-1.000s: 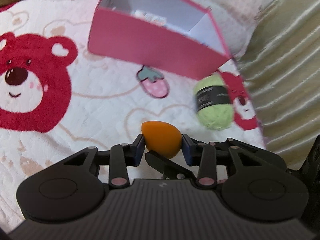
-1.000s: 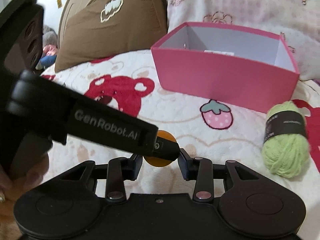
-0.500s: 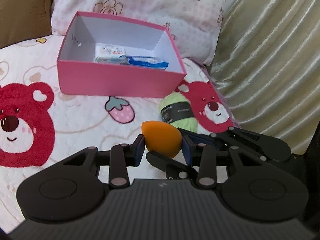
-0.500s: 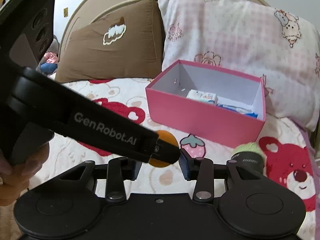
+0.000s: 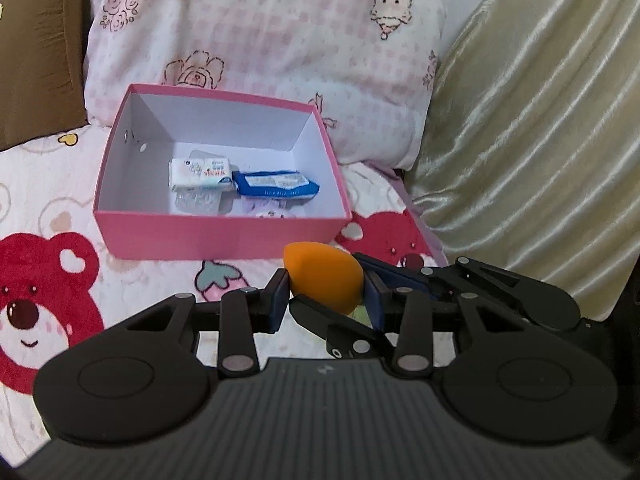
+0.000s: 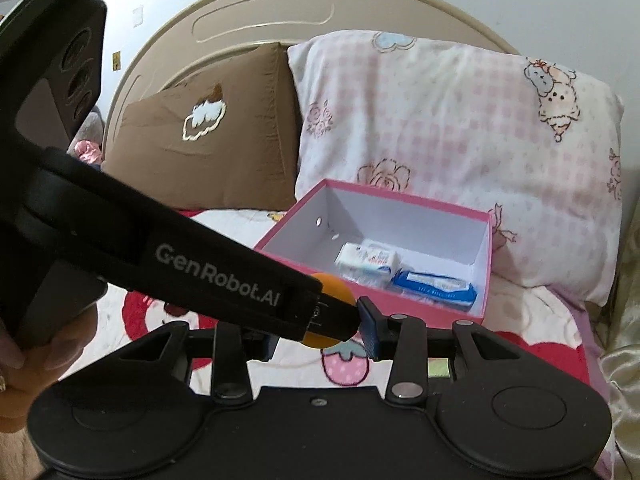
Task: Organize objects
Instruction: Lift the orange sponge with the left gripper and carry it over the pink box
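The left tool (image 5: 326, 300) grips an orange sponge (image 5: 323, 280) between its pads. The right tool (image 6: 320, 330) crosses it, its own pads flanking the same sponge; whether they press is unclear. Beyond both sits the pink box (image 5: 216, 236) on the bed (image 5: 48, 184), packets (image 5: 276, 186) inside.

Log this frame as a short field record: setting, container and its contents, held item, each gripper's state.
setting: bed with bear-print blanket, pink pillow, brown pillow
container: pink box, open top
contents: white packet, blue packet, other small items unclear
held item: orange sponge, above the blanket
left gripper: shut on the sponge
right gripper: pads either side of the sponge, contact unclear
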The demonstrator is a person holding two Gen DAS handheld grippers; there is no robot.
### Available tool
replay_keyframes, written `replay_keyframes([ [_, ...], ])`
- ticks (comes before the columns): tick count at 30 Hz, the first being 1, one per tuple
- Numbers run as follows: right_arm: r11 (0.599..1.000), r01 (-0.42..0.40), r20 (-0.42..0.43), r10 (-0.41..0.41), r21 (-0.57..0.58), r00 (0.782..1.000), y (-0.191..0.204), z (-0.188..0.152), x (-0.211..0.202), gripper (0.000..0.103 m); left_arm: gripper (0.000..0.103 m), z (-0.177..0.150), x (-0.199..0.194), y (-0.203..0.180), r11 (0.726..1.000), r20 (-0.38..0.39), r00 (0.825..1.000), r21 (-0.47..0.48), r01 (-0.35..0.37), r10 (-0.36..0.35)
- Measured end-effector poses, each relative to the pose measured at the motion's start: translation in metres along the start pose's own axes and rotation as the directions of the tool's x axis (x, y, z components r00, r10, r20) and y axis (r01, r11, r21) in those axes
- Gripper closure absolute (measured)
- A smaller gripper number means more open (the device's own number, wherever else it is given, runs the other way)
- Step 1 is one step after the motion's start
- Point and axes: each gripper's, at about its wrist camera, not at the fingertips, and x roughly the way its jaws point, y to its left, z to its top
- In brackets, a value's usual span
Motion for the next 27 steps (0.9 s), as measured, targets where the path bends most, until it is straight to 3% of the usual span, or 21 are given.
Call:
replay_keyframes([
  [14, 0.999, -0.024, -0.019, 0.025, 0.044, 1.000, -0.033, 0.044, 0.047, 0.058, 0.065, 0.066, 0.031, 0.018, 0.998, -0.007, 1.000, -0.057, -0.022, 0.022],
  [21, 0.985, -0.086, -0.022, 0.090, 0.147, 0.996, -0.078, 0.061, 0.095, 0.058, 0.064, 0.105, 0.076, 0.043, 0.990, 0.009, 1.000, -0.138, 0.010, -0.009],
  [27, 0.983, -0.100, -0.051, 0.109, 0.152, 0.993, -0.104, 0.065, 0.141, 0.059, 0.064, 0.124, 0.126, 0.074, 0.967, 0.004, 0.999, -0.253, 0.036, -0.036],
])
